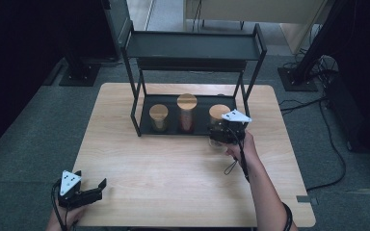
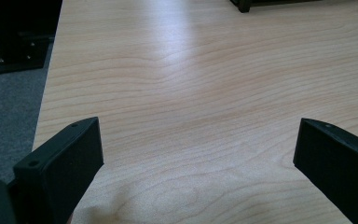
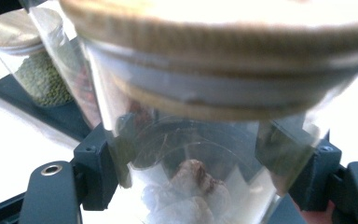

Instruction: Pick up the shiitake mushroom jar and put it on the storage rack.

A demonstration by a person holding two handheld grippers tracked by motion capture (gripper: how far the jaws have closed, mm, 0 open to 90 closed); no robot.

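A wooden counter carries a black metal rack whose bottom shelf holds two cork-lidded jars, one of green beans and a taller one. At the rack's right front corner, the right tool is clamped around a third jar, upright, seemingly just off the shelf edge. The left tool, jaws wide and empty, rests well apart at the near left corner.
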